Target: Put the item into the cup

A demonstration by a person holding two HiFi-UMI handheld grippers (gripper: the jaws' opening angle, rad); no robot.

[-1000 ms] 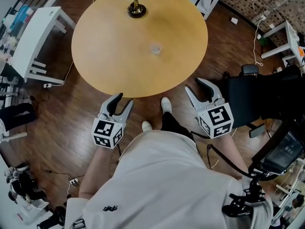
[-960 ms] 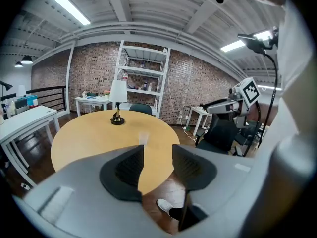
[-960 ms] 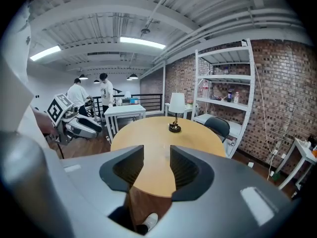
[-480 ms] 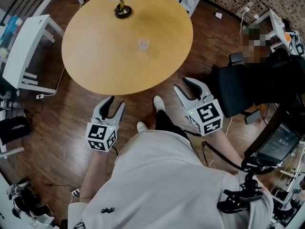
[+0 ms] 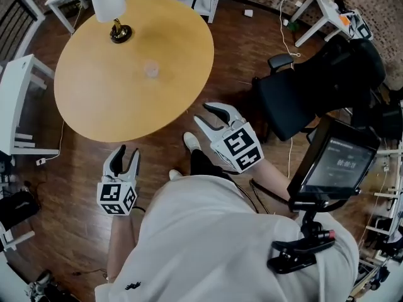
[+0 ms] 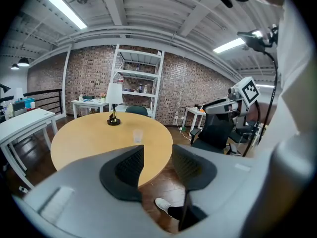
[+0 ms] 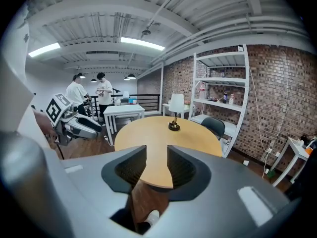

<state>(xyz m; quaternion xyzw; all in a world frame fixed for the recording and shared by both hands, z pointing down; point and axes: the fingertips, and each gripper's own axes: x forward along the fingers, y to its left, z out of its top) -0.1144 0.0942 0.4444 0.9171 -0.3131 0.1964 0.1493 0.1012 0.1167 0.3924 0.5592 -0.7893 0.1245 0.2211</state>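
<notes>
Cup [image 5: 151, 70]: small, clear, upright, near the middle of the round wooden table [image 5: 126, 106], with the lamp [image 5: 113, 14] beyond it. Left gripper [image 5: 124, 158]: jaws apart, nothing between them, just off the table's near edge. Right gripper [image 5: 203, 114]: jaws apart but closing, nothing between them, touching nothing. Vs a second ago: table and cup sit further left in head view, and the right jaws are narrower.
</notes>
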